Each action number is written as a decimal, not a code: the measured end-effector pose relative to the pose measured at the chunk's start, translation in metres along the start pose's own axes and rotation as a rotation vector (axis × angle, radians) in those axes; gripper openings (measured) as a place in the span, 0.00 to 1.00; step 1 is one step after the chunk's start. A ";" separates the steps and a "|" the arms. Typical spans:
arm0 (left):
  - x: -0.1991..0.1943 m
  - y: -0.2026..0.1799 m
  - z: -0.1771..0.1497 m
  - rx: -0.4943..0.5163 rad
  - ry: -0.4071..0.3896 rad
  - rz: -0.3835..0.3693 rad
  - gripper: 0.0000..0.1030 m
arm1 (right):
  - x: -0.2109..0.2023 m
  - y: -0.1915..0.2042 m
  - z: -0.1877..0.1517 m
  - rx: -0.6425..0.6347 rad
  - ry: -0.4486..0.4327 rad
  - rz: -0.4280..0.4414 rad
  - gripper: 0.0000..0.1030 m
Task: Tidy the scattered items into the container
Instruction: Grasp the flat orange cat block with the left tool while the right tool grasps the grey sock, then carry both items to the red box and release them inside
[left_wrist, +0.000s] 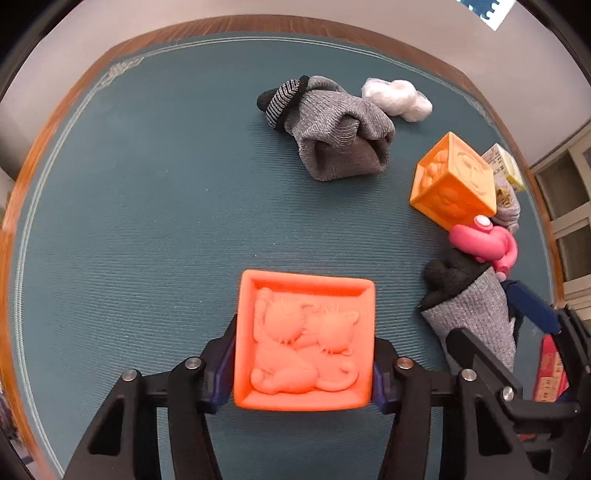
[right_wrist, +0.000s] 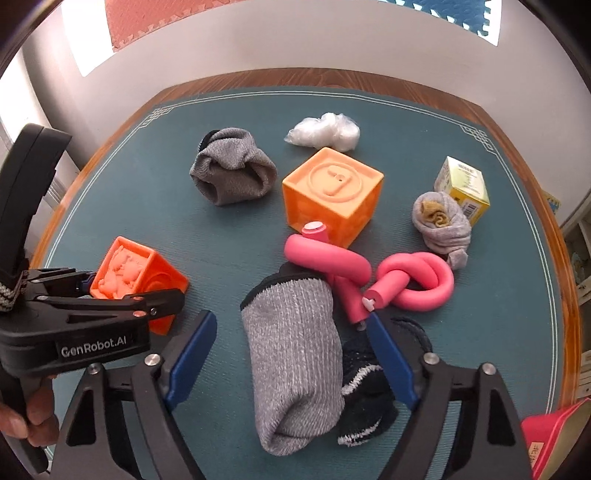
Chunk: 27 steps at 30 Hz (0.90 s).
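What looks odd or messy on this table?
The pink foam tube is tied in a knot, and one end pokes under the grey sock. Socks lie balled up among toy blocks, and crumpled plastic wrap sits nearby.

- On the black body of my left gripper (right_wrist: 83, 291), seen from my right wrist camera, white letters read "GenRobot.AI".
- The top face of the light orange cube (right_wrist: 332, 192) carries a raised "1" inside a circle.
- The small yellow box (right_wrist: 463, 188) has fine print and a barcode, too small for me to read.
- The red packet (left_wrist: 550, 369) at the edge shows characters I cannot make out.
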<state>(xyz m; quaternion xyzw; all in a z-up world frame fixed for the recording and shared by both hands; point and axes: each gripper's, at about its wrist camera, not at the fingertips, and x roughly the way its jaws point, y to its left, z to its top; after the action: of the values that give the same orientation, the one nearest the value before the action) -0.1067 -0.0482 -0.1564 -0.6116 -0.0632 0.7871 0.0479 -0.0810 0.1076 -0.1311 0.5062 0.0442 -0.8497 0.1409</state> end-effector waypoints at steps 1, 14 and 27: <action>-0.001 0.000 -0.001 -0.002 -0.003 -0.002 0.55 | 0.001 0.000 0.000 -0.006 0.001 -0.001 0.82; -0.018 0.005 -0.013 -0.020 -0.037 0.038 0.52 | -0.019 -0.011 -0.015 0.054 -0.020 0.051 0.41; -0.076 -0.041 -0.044 0.057 -0.113 0.023 0.52 | -0.104 -0.040 -0.046 0.141 -0.160 0.055 0.41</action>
<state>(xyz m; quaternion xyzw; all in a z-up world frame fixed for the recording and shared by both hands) -0.0458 -0.0178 -0.0884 -0.5652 -0.0363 0.8224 0.0529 -0.0068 0.1761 -0.0655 0.4463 -0.0412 -0.8842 0.1313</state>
